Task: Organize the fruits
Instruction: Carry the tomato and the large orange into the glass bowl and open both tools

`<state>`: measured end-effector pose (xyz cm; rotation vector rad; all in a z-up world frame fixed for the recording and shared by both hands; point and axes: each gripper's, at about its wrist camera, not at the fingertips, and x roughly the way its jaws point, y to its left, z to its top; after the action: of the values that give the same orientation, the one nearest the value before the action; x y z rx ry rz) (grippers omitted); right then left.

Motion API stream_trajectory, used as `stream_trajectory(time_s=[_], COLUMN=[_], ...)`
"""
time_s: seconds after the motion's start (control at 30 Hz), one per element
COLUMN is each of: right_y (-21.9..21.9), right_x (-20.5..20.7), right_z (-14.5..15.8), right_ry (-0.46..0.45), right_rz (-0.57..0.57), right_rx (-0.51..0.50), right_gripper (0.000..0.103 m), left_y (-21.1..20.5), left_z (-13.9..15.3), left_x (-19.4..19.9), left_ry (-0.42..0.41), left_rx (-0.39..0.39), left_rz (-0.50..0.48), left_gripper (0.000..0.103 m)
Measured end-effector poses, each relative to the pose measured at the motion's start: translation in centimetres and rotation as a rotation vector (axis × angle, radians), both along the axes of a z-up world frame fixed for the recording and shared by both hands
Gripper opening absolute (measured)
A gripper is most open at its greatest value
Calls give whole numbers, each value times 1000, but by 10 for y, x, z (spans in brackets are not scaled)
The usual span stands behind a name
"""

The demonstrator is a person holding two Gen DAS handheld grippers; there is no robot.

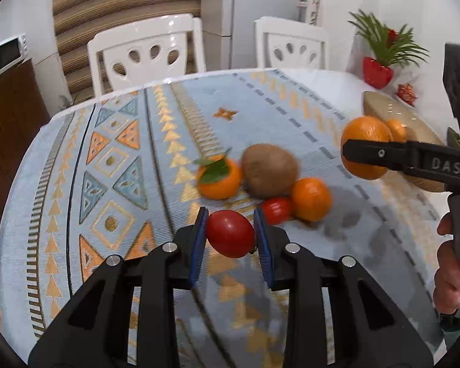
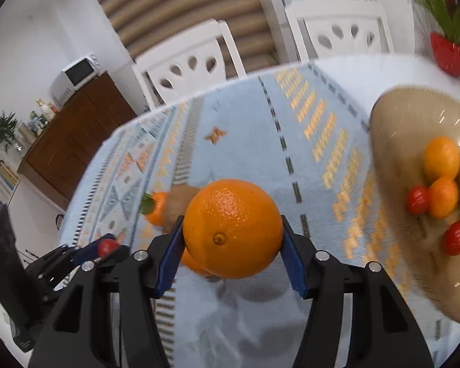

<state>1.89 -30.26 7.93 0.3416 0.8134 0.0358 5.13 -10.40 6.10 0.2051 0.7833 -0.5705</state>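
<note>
Smooth cherry tomato [image 1: 230, 233] clamped by left gripper [image 1: 230, 235] – dimpled round orange [image 2: 232, 228] by right gripper [image 2: 232, 242].
Both are held above the woven tablecloth [image 1: 113, 165].

From the left gripper [image 1: 230, 236], which clamps a tomato [image 1: 231, 233], fruit crowds twelve to two o'clock: a leafy tangerine [image 1: 219, 178], a kiwi [image 1: 268, 170], a small tomato [image 1: 276, 210] and an orange fruit [image 1: 311, 198], all touching. Bare tablecloth [image 1: 113, 159] lies open from nine to eleven. The right gripper [image 2: 232, 230], clamped on a big orange [image 2: 232, 228], has clear cloth at twelve; the plate [image 2: 392, 141] with its fruit stands at two.
</note>
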Motion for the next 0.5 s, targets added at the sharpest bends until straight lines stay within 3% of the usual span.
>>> stream_trajectory(time_s=[0.13, 0.27, 0.37, 0.5], right_y=[-13, -42, -70, -122], right_x=[-32, -60, -77, -92], right_z=[34, 57, 64, 60], right_ry=[-83, -117, -113, -57], right_rz=[-32, -108, -184, -291], right_rx=[-60, -130, -209, -214], right_gripper=[57, 57, 57, 57], left_y=[-29, -72, -107, -156], left_z=[25, 48, 55, 59], left_x=[-14, -26, -35, -35], left_ry=[-39, -40, -45, 12], left_rx=[-2, -57, -82, -155], left_rz=[-71, -168, -246, -350], left_gripper=[29, 29, 29, 29])
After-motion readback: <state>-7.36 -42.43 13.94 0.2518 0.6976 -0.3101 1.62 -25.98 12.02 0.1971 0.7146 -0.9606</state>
